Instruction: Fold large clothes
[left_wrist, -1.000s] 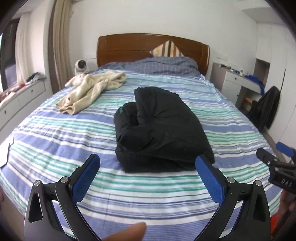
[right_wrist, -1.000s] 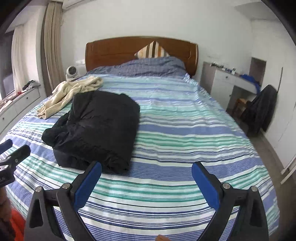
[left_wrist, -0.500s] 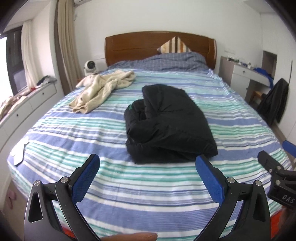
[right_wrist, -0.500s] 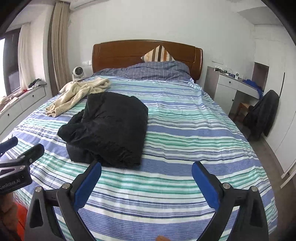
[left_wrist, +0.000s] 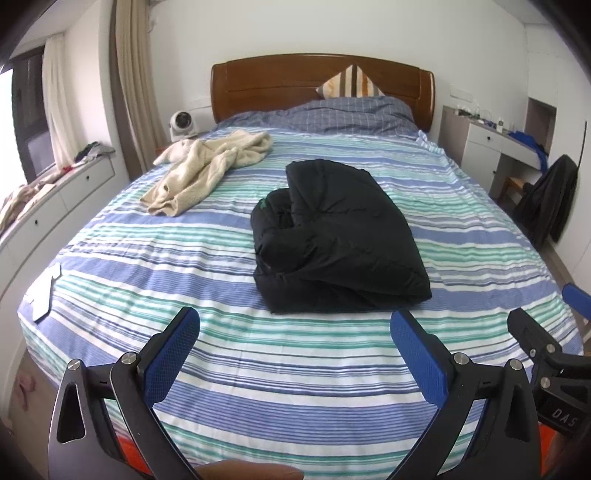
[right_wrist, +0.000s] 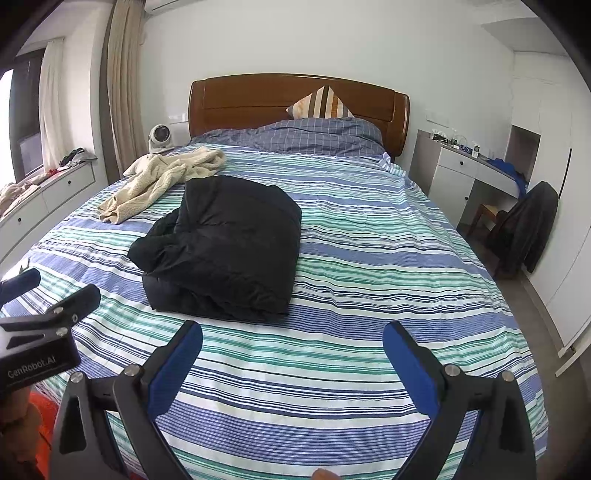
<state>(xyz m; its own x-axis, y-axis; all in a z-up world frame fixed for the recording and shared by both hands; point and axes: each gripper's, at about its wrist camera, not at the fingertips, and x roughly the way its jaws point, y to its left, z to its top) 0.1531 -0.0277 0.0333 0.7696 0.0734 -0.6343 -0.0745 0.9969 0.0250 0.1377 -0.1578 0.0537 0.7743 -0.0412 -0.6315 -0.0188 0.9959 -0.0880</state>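
A black padded jacket (left_wrist: 340, 240) (right_wrist: 225, 243) lies folded into a thick bundle on the striped bed (left_wrist: 147, 258) (right_wrist: 388, 258), near its middle. My left gripper (left_wrist: 295, 350) hangs open over the foot of the bed, well short of the jacket, with nothing between its blue pads. My right gripper (right_wrist: 291, 354) is open too and empty, with the jacket ahead and to its left. Each gripper shows at the edge of the other's view: the right one (left_wrist: 546, 350) and the left one (right_wrist: 44, 314).
A crumpled cream fleece garment (left_wrist: 207, 166) (right_wrist: 162, 181) lies at the far left of the bed. Pillows (left_wrist: 351, 110) rest against the wooden headboard. A low white drawer unit (left_wrist: 44, 210) runs along the left; a desk (right_wrist: 465, 173) and a chair with dark clothing (right_wrist: 528, 229) stand to the right.
Both grippers have drawn back and risen away from the bed, so the jacket looks smaller and farther off. Both stayed open. The jacket has not moved.
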